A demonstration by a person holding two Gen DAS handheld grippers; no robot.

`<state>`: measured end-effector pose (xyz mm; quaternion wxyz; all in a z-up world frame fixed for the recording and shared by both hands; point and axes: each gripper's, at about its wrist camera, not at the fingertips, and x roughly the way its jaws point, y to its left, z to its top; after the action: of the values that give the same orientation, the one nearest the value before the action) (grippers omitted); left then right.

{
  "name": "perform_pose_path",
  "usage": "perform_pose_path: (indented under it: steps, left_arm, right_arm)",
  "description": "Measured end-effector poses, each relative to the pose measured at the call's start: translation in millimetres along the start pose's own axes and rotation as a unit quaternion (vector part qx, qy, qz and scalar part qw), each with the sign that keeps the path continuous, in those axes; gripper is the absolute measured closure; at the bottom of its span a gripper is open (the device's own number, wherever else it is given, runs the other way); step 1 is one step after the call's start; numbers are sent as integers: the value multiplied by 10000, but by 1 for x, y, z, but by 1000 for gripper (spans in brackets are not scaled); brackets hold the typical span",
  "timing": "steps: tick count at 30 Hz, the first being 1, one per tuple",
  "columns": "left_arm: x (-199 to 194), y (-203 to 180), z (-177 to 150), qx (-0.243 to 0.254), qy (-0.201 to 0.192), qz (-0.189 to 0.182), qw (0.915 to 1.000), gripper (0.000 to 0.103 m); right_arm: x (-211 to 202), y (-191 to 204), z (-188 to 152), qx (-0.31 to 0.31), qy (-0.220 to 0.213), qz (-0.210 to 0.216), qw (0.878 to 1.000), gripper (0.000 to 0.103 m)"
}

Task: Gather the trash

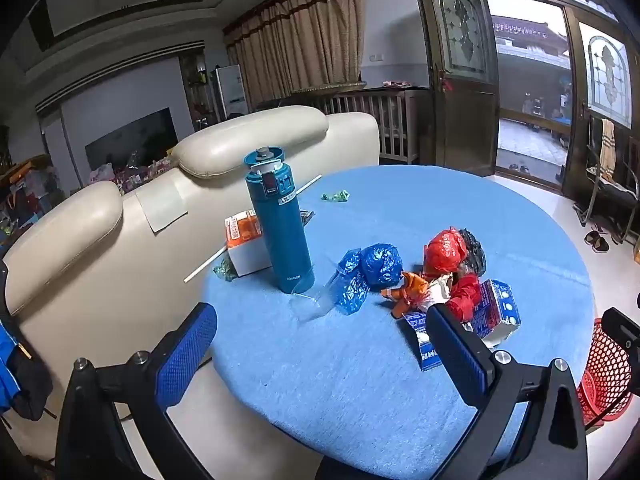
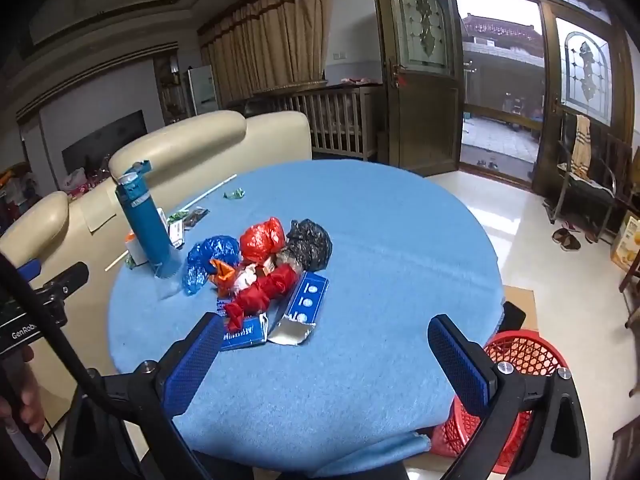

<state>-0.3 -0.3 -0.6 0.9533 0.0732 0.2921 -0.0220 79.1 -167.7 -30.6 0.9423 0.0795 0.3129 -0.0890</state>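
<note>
Trash heap on the round table (image 2: 380, 240), both claws spread wide and empty.
We see the left claw (image 1: 320, 340) and right claw (image 2: 326, 344) gaping over the near rim. The trash pile (image 2: 264, 264) lies mid-table; its blue cartons (image 2: 308, 304) run lengthwise from 12 to 6 o'clock. A teal bottle (image 2: 146, 224) stands upright at 9 o'clock. A red basket (image 2: 520, 356) sits at 4 o'clock; we cannot tell its contents.

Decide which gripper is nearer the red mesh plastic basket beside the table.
Right. The right gripper hovers open right beside the red mesh plastic basket; the left gripper hovers open farther left, the basket at its view's right edge.
</note>
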Motion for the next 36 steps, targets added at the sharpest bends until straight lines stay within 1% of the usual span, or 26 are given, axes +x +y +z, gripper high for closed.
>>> perform_pose_path:
  steps: [3, 4, 7, 13, 17, 31, 36]
  left_arm:
    - [0, -1, -2, 21, 14, 2, 10000, 0]
    - [6, -1, -4, 27, 13, 8, 10000, 0]
    - [9, -1, -8, 41, 24, 15, 10000, 0]
    - [9, -2, -6, 76, 93, 17, 9999, 0]
    - [9, -2, -7, 42, 30, 0, 10000, 0]
    - [16, -1, -13, 10, -8, -62, 10000, 0]
    - [17, 0, -15, -50, -89, -93, 9999, 0]
  right_arm:
    - [4, 0, -2, 28, 68, -24, 10000, 0]
    - [5, -1, -2, 45, 85, -26, 10000, 0]
    - [6, -2, -3, 81, 127, -26, 9999, 0]
    - [11, -1, -5, 103, 233, -27, 9997, 0]
    - [15, -2, -7, 162, 301, -24, 9994, 0]
    - [26, -4, -12, 315, 521, -24, 9981, 0]
    - [30, -4, -13, 359, 582, -35, 9976, 0]
